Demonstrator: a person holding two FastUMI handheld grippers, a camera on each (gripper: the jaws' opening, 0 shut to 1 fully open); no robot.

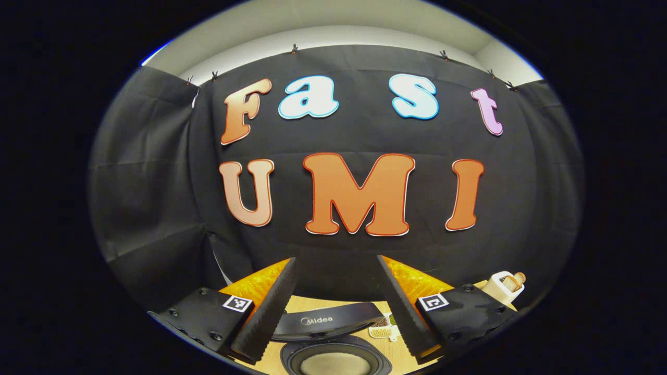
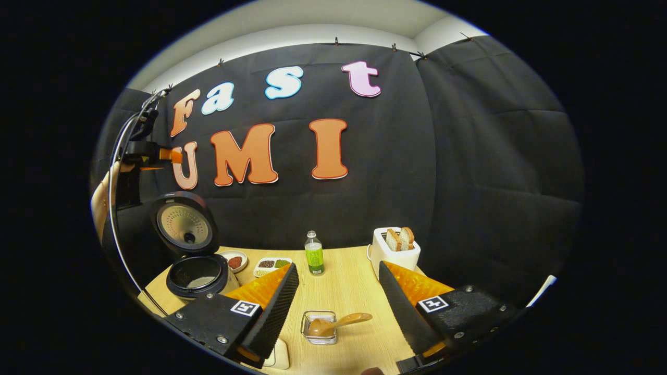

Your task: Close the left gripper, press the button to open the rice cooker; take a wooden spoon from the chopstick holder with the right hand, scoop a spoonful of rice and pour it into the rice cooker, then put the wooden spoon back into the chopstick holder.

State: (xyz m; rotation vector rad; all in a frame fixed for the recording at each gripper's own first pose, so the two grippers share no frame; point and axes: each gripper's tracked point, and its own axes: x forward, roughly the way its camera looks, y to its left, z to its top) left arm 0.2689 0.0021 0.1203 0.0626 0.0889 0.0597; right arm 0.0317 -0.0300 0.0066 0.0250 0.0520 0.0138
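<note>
Now your right gripper [image 2: 338, 307] hangs with jaws wide over the wire-mesh chopstick holder [image 2: 319, 328], where the brown wooden spoon [image 2: 336, 324] lies bowl-down, handle tilted right. Lower squarely and pinch the handle mid-length. Farther left, the black rice cooker [image 2: 197, 275] stands lid-up on the pale wooden worktop [image 2: 349, 291]; your left gripper [image 1: 336, 307] hovers above it, jaws wide.

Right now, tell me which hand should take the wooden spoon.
Right. The right tool is open with the wooden spoon lying directly between its fingers in the wire holder. The left tool hangs open over the rice cooker, whose lid is up.
</note>
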